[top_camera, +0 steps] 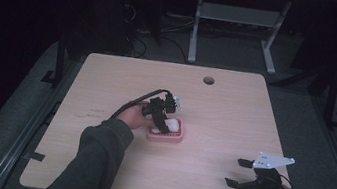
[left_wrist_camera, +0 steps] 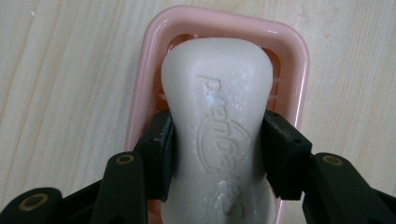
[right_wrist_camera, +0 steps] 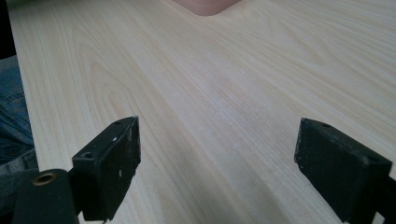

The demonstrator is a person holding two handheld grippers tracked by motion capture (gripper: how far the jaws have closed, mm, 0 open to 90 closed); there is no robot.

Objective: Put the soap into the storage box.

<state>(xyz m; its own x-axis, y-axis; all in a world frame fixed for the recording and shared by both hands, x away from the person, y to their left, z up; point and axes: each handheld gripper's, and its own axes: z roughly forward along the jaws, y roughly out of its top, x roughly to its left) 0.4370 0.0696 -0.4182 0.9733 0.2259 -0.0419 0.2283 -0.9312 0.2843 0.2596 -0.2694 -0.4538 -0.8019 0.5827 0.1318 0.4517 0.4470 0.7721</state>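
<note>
At centre frame, left tool is clenched on the soap bar over the pink dish (waist grip); slick soap could squirt free. Right tool released, lower right.

A white bar of soap — waisted in the middle, with raised lettering on its top face — lies lengthwise over a pink soap dish. The left gripper pinches its narrow waist from both sides. The dish — rectangular, round-cornered, slatted inside — sits flat on the desk, left of centre.
</note>
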